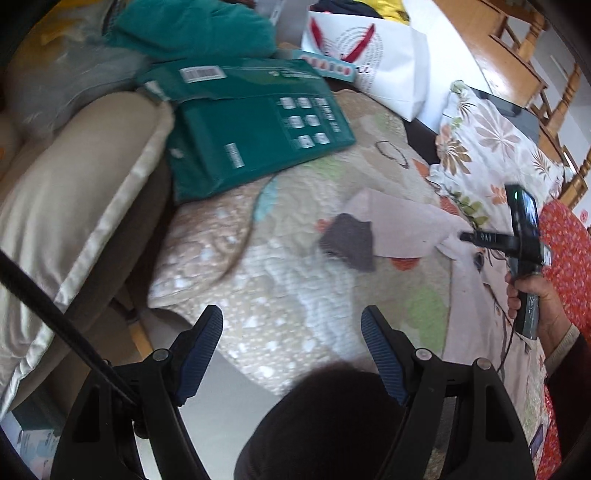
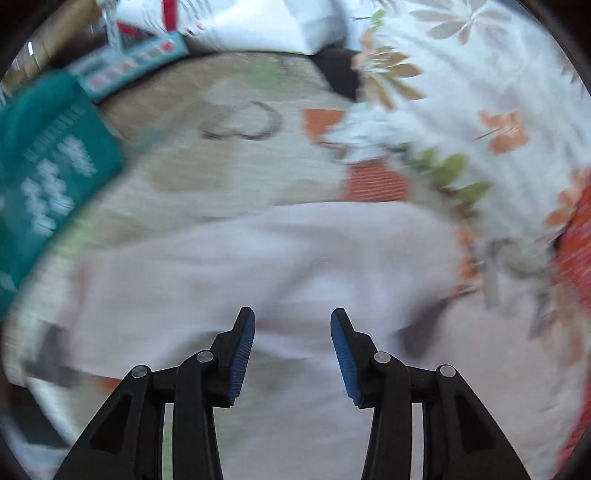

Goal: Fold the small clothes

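A small pale pink garment (image 1: 399,225) with a dark grey part (image 1: 349,242) lies on the patterned quilt (image 1: 280,280). My left gripper (image 1: 291,317) is open and empty, held above the quilt's near edge, well short of the garment. My right gripper (image 1: 467,238) shows in the left wrist view, held by a hand at the garment's right edge. In the blurred right wrist view the right gripper (image 2: 292,319) is open and empty just over the pink garment (image 2: 236,266).
A green package (image 1: 255,122) and a teal cloth (image 1: 195,29) lie at the quilt's far left. A beige cushion (image 1: 62,206) is on the left. A white paper bag (image 1: 373,62) and a floral pillow (image 1: 491,144) are at the back right. Wooden chairs (image 1: 524,48) stand beyond.
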Demonstrator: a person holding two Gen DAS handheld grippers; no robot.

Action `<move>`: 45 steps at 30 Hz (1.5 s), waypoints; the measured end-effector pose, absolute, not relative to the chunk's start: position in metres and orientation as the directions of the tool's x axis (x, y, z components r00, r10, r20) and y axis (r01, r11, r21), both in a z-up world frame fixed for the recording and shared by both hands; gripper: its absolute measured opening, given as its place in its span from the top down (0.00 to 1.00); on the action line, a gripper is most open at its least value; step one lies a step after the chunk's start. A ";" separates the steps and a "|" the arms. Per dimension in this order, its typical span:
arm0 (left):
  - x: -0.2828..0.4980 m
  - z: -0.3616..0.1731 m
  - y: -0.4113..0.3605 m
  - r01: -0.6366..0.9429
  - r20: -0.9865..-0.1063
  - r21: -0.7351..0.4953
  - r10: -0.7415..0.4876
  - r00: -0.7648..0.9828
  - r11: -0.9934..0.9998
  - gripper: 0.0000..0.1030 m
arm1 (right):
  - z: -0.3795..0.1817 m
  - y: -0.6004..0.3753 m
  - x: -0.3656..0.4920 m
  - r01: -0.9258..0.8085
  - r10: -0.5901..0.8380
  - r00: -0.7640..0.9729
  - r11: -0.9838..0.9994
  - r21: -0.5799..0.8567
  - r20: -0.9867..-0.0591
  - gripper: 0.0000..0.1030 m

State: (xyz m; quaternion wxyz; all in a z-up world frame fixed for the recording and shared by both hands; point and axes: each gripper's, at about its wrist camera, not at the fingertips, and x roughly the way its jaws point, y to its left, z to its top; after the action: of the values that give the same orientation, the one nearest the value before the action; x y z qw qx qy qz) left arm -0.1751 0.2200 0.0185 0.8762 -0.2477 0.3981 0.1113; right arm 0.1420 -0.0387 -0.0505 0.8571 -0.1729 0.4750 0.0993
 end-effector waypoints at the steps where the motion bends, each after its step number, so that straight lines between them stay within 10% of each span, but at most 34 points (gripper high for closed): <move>1: -0.176 0.015 0.223 -0.398 -0.755 -0.350 -0.004 0.656 0.848 0.26 | -0.056 -0.048 0.148 -0.328 -0.026 0.520 0.917 -0.228 -0.854 0.55; 3: -0.174 0.009 0.227 -0.405 -0.760 -0.364 -0.016 0.650 0.839 0.26 | -0.070 -0.065 0.159 -0.303 -0.104 0.507 0.908 -0.290 -0.856 0.55; 5: -0.172 0.005 0.228 -0.405 -0.763 -0.377 -0.031 0.645 0.833 0.26 | -0.083 -0.083 0.170 -0.275 -0.169 0.477 0.903 -0.329 -0.862 0.89; 16: -0.167 0.007 0.225 -0.376 -0.743 -0.410 -0.065 0.666 0.831 0.26 | -0.012 -0.141 0.175 -0.136 0.441 0.440 0.894 0.427 -0.783 0.86; 36: -0.186 0.005 0.238 -0.424 -0.748 -0.425 -0.047 0.662 0.800 0.26 | -0.095 0.101 0.032 -0.540 0.533 0.133 0.746 0.390 -0.835 0.64; 39: -0.187 0.009 0.236 -0.418 -0.745 -0.426 -0.049 0.665 0.802 0.26 | -0.096 0.105 0.028 -0.547 0.535 0.144 0.744 0.383 -0.833 0.95; 45: -0.181 0.026 0.228 -0.392 -0.727 -0.423 -0.049 0.684 0.817 0.26 | -0.038 0.038 0.023 -0.522 0.561 0.255 0.766 0.376 -0.788 0.95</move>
State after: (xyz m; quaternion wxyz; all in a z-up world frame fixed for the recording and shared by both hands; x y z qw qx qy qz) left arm -0.1814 0.2278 0.0260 0.8720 -0.2862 0.3848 0.0984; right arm 0.0227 0.0385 -0.0384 0.7918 0.0192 0.5058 0.3419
